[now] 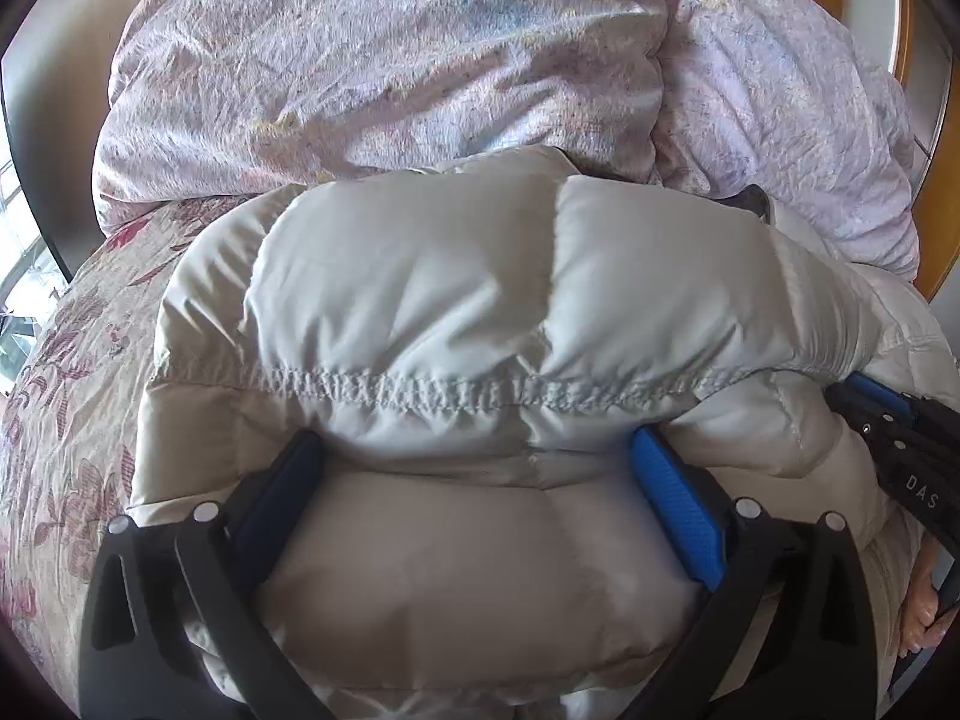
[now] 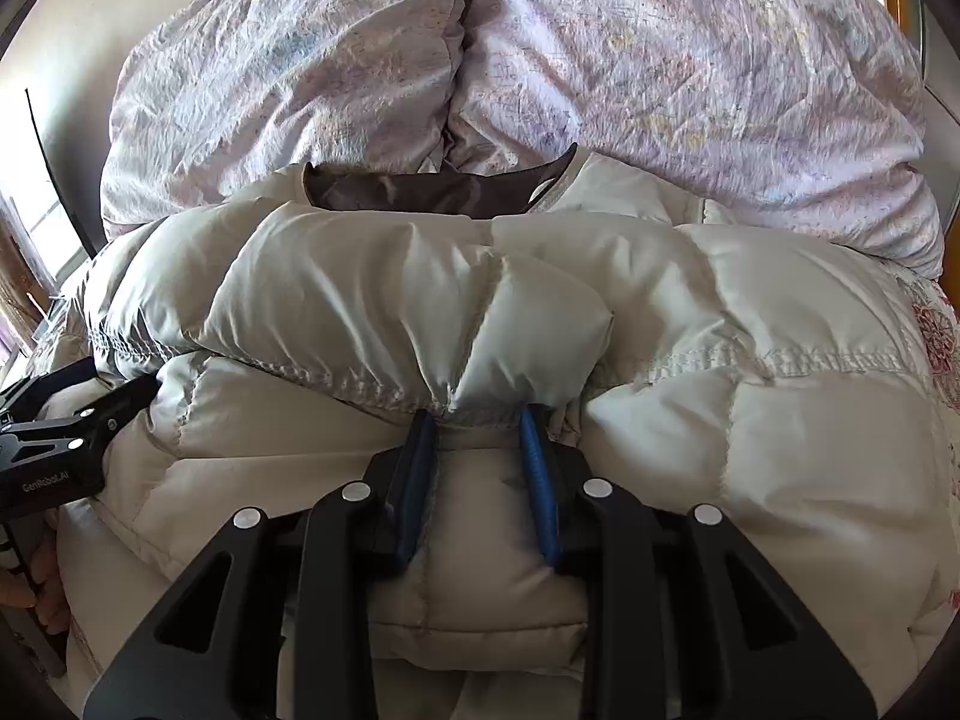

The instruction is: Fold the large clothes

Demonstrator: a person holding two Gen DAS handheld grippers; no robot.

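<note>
Puffer jacket [image 2: 360, 288] fold pinched in right hand-held gripper [image 2: 480, 414], left hand-held gripper [image 1: 480, 450] wide, gripping nothing

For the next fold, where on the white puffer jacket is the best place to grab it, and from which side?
Probably along the stitched seam edge of the folded-over flap of the white puffer jacket, coming from the near side, as the right gripper does, pinching there. The puffed panels are thick and slippery; the seam is thin enough for jaws to bite. The left gripper stands wide around that edge without pinching.
</note>
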